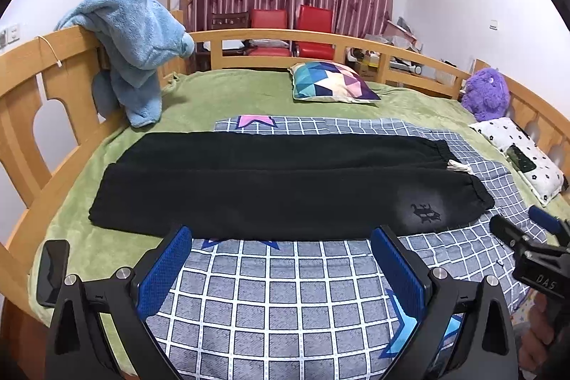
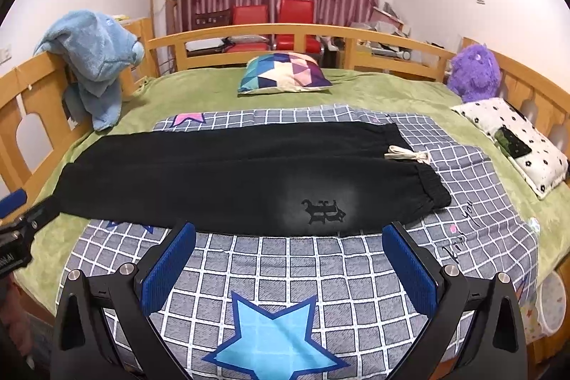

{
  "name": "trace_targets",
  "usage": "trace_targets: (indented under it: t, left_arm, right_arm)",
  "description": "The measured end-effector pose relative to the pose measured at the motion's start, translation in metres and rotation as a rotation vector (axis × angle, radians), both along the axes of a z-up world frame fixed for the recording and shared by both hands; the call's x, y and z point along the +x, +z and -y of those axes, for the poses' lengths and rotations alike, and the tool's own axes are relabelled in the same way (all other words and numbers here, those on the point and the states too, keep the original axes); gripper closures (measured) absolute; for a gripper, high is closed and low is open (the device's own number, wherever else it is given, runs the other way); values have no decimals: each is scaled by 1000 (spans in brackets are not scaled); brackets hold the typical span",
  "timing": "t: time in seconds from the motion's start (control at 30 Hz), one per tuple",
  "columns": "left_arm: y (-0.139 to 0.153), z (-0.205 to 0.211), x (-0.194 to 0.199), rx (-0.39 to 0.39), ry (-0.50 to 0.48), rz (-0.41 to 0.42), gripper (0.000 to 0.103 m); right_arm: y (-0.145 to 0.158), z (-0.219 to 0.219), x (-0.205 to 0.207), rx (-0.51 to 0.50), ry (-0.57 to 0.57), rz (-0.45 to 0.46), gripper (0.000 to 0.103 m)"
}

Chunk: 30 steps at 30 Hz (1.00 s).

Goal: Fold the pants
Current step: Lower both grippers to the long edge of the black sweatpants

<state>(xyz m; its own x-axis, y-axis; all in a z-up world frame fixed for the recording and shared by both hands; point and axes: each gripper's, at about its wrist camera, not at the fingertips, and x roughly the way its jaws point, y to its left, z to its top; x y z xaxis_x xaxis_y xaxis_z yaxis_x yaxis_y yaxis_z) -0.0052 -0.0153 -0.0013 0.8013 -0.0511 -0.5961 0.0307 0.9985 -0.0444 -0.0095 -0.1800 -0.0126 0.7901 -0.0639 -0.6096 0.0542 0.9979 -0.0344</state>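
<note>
Black pants point(image 1: 285, 184) lie flat across a checked grey-blue blanket point(image 1: 292, 291), folded lengthwise leg on leg. The waistband with a white drawstring point(image 1: 459, 165) is at the right, the leg ends at the left. A dark printed mark point(image 2: 322, 211) sits near the waist. My left gripper point(image 1: 281, 234) is open and empty, just short of the pants' near edge at the middle. My right gripper point(image 2: 288, 230) is open and empty, just short of the near edge by the printed mark. The pants also show in the right wrist view point(image 2: 231, 180).
The bed has a green cover point(image 1: 228, 95) and a wooden rail point(image 1: 270, 36) all around. A blue towel point(image 1: 135, 45) hangs on the left rail. A patterned cushion point(image 1: 331, 82), a purple plush toy point(image 1: 486, 93) and a dotted white pillow point(image 1: 520, 155) lie at the back and right. A phone point(image 1: 53, 271) lies at the near left.
</note>
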Motion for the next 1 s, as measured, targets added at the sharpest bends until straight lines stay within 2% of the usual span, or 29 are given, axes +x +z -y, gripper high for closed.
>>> trace_targets:
  t: [0.1, 0.23, 0.37, 0.47, 0.57, 0.67, 0.77, 0.83, 0.93, 1.0]
  left_arm:
    - [-1, -5, 3, 36, 11, 8, 1]
    - [-13, -22, 8, 65, 68, -26, 1]
    - [-32, -48, 14, 8, 126, -68, 1]
    - [-46, -65, 27, -7, 191, -109, 1]
    - [-58, -85, 34, -38, 201, -135, 1]
    - [-68, -100, 45, -78, 210, -163, 1]
    - [-83, -115, 57, -104, 219, -184, 3]
    - [-95, -124, 66, -140, 216, -201, 11]
    - [-112, -133, 82, -212, 207, -238, 18]
    - [-125, -137, 96, -227, 209, -261, 22]
  right_arm:
    - [-6, 7, -3, 21, -4, -16, 0]
    - [-5, 23, -8, 42, -6, -24, 0]
    - [-7, 35, 3, 21, -38, -61, 0]
    - [-22, 49, 24, 36, -38, -121, 0]
    - [-43, 62, 43, 48, -41, -129, 0]
    - [-65, 77, 62, 100, -60, -164, 0]
    - [-77, 90, 76, 123, -87, -152, 0]
    - [-87, 101, 87, 157, -107, -154, 3]
    - [-103, 114, 102, 218, -118, -172, 14]
    - [-113, 119, 110, 235, -120, -185, 28]
